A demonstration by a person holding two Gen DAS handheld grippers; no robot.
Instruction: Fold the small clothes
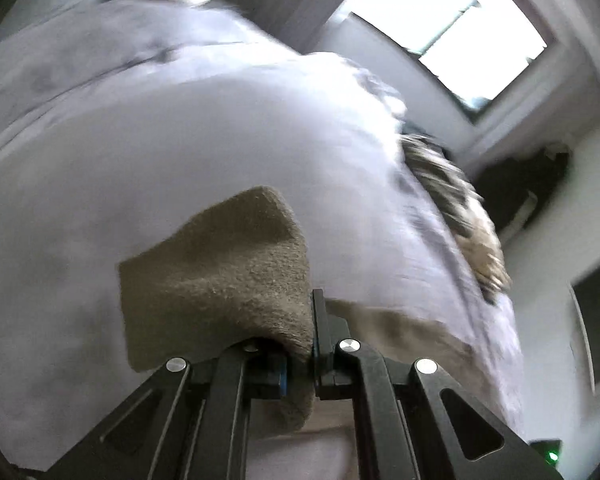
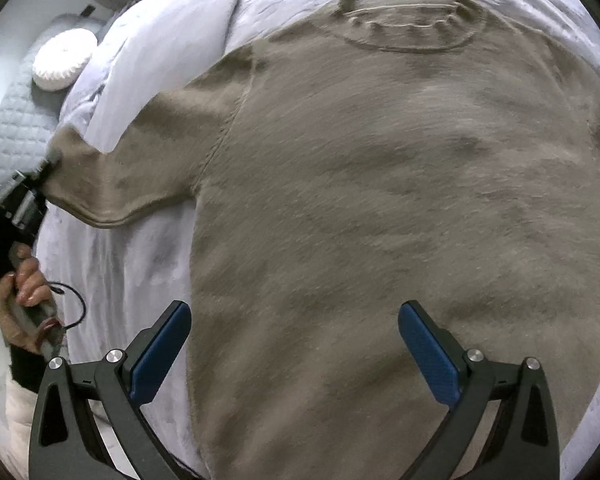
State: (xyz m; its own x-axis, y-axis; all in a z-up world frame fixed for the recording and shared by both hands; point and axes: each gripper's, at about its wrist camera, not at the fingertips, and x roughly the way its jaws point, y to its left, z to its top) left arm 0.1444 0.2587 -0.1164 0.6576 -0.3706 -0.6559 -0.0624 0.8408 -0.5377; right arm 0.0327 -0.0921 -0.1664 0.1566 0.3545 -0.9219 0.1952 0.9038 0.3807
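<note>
A beige knit sweater point(image 2: 380, 200) lies spread on a white bed point(image 2: 132, 264), neckline point(image 2: 412, 24) at the far end. My left gripper point(image 1: 300, 360) is shut on the cuff of the sweater's left sleeve point(image 1: 220, 280); in the right wrist view the left gripper point(image 2: 46, 164) holds that sleeve point(image 2: 140, 152) stretched out to the left, lifted off the bed. My right gripper point(image 2: 294, 336) is open, blue pads point(image 2: 428, 352) wide apart, hovering over the sweater's lower body, holding nothing.
A white duvet point(image 2: 172, 52) is bunched at the far left of the bed, with a round white pillow point(image 2: 64, 64) and a quilted grey headboard point(image 2: 12, 128). A window point(image 1: 452, 36) and a patterned blanket point(image 1: 452, 208) show in the left wrist view.
</note>
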